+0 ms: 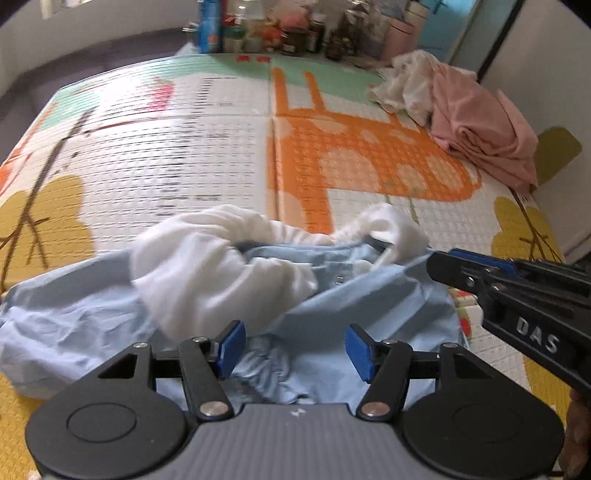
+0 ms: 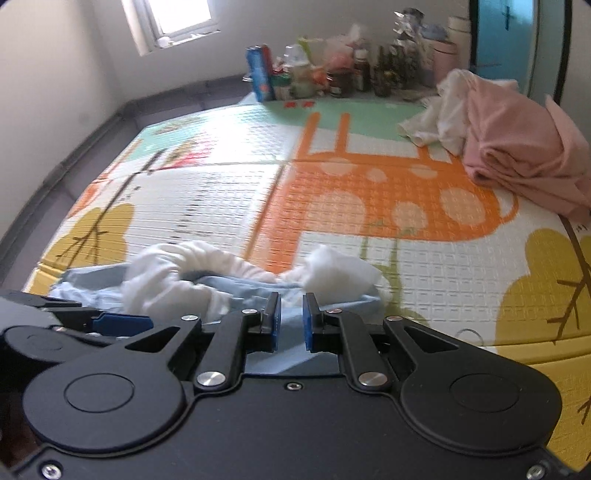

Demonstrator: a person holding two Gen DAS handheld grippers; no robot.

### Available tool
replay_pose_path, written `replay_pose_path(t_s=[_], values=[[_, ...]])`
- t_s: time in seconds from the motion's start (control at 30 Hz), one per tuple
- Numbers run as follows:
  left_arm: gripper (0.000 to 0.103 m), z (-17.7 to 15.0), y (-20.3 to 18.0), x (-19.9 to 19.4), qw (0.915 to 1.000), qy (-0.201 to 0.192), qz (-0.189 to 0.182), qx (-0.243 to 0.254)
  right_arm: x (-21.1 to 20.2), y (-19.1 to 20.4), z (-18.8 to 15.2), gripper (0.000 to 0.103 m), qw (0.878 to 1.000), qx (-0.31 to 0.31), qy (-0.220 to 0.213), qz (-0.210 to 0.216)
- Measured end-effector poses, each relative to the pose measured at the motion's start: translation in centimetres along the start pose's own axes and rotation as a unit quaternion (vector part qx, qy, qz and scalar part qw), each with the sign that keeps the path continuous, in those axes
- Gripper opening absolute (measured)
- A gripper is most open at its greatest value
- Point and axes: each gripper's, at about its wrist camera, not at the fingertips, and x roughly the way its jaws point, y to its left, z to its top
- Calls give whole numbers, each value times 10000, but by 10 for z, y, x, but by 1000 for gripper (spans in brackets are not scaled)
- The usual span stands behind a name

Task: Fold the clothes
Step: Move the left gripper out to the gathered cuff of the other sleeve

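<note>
Play mat (image 1: 207,155) with orange animal print, bearing a crumpled light-blue garment (image 1: 332,295) with white sleeves (image 1: 207,266) at 6 o'clock in both views. Pile of pink cloth (image 1: 484,125) over white cloth (image 1: 406,86) at 2 o'clock, well apart from the garment. Bottles and jars (image 1: 295,33) crowded along the far edge at 12 o'clock; contents and labels too blurred to read. Pink cylindrical container (image 2: 443,59) beside them, interior hidden.

Left gripper (image 1: 294,350): jaws standing wide apart above blue fabric, pads clear of it, nothing held. Right gripper (image 2: 291,321): jaws nearly closed, a narrow gap left, blue cloth visible behind; whether any fabric is pinched cannot be told. Same tool seen from the left wrist at 3 o'clock, tips beside a white sleeve cuff (image 1: 391,229). Garment's near edge cut off by both gripper bodies.
</note>
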Motion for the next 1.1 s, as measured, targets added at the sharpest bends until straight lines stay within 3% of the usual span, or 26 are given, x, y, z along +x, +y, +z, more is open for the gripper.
replay_pose_path(t_s=[0.37,0.73,1.1], values=[[64,-8,72,-31,9948,-246,351,-929,-1,69,5,15,9981,-452,43,412],[65,-23,159,-54,9783,-408,762,-1883,17,152,-3,18,9900,-1089,229,870],[67,-38,222,-56,9632,-415,972,-2470,45,218,-7,19,9817,-1437,530,1129]])
